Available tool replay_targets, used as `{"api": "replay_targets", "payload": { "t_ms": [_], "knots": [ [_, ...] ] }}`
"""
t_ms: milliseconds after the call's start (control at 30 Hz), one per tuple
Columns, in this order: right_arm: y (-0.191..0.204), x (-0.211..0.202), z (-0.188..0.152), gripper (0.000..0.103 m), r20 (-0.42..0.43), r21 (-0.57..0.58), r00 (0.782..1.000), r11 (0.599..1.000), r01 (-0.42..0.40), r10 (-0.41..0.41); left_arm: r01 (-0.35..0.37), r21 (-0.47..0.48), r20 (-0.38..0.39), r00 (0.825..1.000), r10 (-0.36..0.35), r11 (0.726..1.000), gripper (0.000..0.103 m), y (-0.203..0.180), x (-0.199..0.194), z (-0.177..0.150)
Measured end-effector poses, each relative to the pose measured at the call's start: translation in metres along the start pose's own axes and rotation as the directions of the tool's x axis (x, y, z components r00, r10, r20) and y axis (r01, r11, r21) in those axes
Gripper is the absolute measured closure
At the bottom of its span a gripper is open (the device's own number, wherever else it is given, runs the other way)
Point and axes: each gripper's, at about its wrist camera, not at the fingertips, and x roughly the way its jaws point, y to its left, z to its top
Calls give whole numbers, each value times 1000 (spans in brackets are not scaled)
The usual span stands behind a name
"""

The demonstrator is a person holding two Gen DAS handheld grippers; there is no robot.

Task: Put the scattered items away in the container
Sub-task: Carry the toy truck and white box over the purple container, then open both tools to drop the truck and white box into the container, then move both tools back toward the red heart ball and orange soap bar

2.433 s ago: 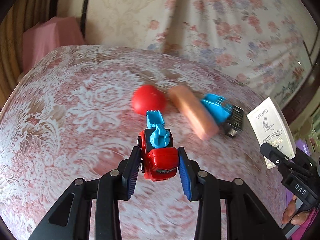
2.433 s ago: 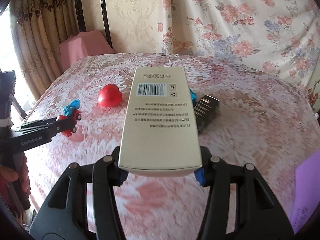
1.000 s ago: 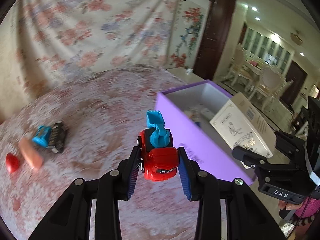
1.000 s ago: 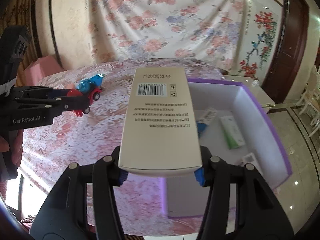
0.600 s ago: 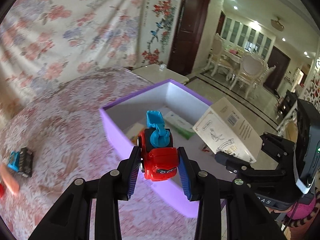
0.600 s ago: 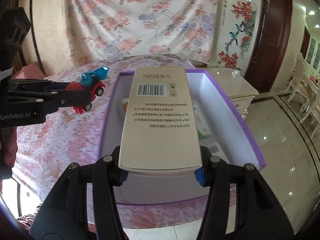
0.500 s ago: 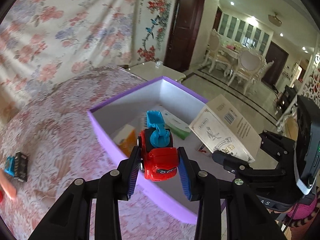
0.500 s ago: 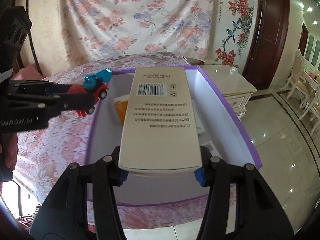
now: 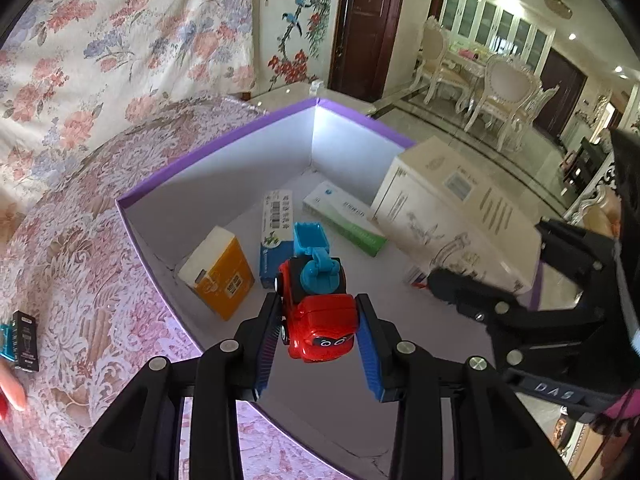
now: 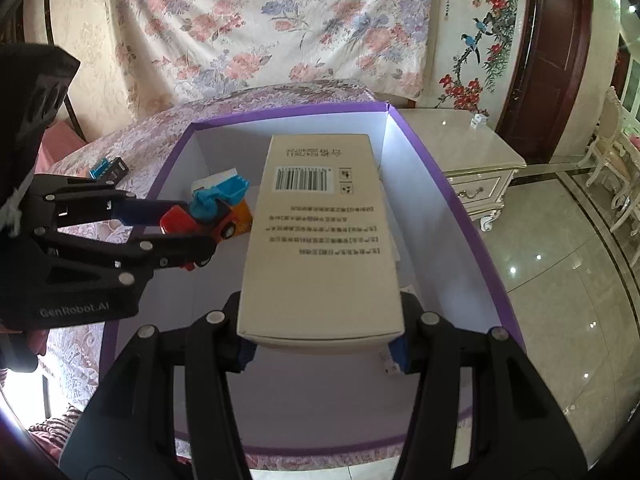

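Observation:
My left gripper [image 9: 318,334] is shut on a red toy truck with a blue scoop [image 9: 316,304] and holds it over the open purple box [image 9: 224,136]. It also shows in the right wrist view [image 10: 200,216]. My right gripper [image 10: 322,350] is shut on a cream carton with a barcode [image 10: 320,232] and holds it above the same purple box [image 10: 452,200]. The carton also shows in the left wrist view [image 9: 448,208]. Inside the box lie an orange pack [image 9: 218,272], a blue-white pack [image 9: 274,232] and a green-white pack [image 9: 344,216].
The box sits at the edge of a table with a pink lace cloth [image 9: 80,240]. A black-and-blue item [image 9: 22,340] lies on the cloth at the left. A marble-topped cabinet [image 10: 468,148] and glossy floor lie beyond the box.
Both grippers have swung from the table's scattered items to the purple box. They now hold the truck and the carton over its inside, lower and further in than half a second ago.

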Motion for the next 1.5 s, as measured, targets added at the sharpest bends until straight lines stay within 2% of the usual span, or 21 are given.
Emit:
{"api": "replay_targets", "payload": {
  "t_ms": [200, 500, 533, 667, 767, 900, 1133, 1233, 1300, 1500],
  "knots": [
    [-3, 7, 0, 48, -20, -13, 1000, 1000, -20, 20, -33, -13, -32, 999, 32, 999, 65, 7, 12, 2],
    [7, 13, 9, 48, -36, -48, 999, 999, -27, 25, -73, -12, -31, 997, 72, 997, 64, 11, 12, 5],
    [8, 15, 10, 48, -41, -49, 999, 998, -29, 27, -77, -12, -31, 997, 77, 997, 57, 11, 12, 5],
    [8, 23, 11, 47, -63, -36, 997, 999, -35, 33, -102, -6, -22, 995, 101, 995, 45, 11, 11, 6],
    [7, 25, 9, 43, -70, -27, 997, 999, -29, 27, -99, -15, -9, 995, 99, 995, 40, 13, 6, 7],
    [4, 22, 8, 33, -62, -15, 998, 1000, -18, 17, -93, -29, 10, 996, 94, 995, 37, 16, 0, 6],
    [10, 13, 10, 33, -52, -18, 999, 1000, -17, 16, -62, -80, 57, 996, 67, 995, 33, 29, -17, 4],
    [16, 8, 13, 33, -48, -21, 999, 1000, -16, 15, -48, -104, 78, 995, 57, 993, 27, 35, -25, 2],
    [23, 4, 16, 32, -39, -29, 999, 999, -15, 14, -49, -125, 93, 994, 60, 991, 22, 43, -33, -2],
    [47, -6, 22, 30, -17, -36, 1000, 999, -22, 21, -94, -193, 94, 989, 114, 977, 18, 87, -51, -29]
  ]
}}
